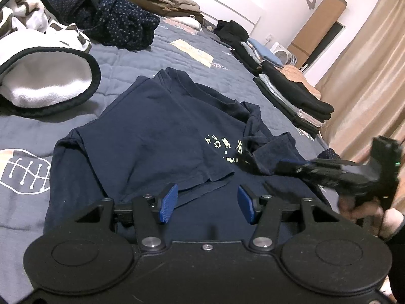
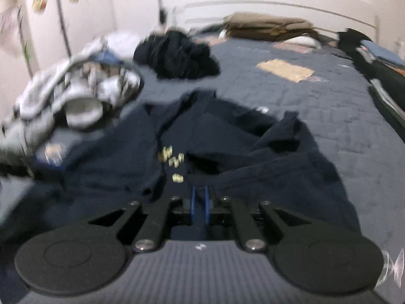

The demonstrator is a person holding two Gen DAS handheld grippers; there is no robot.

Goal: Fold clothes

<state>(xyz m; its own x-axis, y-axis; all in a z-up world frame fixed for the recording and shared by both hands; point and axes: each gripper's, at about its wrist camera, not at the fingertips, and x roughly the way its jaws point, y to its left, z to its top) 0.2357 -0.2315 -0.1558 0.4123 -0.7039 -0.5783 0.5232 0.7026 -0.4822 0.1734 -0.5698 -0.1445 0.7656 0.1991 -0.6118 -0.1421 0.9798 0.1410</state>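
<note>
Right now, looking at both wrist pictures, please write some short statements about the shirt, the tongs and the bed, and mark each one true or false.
1. The left tongs are open, with nothing between the blue pads. True.
2. The right tongs are wide open. False: the pads stand close together, apparently pinching fabric of the navy T-shirt.
3. The navy T-shirt is already a neat folded square. False: it lies partly folded and rumpled.
4. Folded clothes are stacked along the far edge of the bed. True.
5. The shirt's print is red. False: it is pale yellow.
</note>
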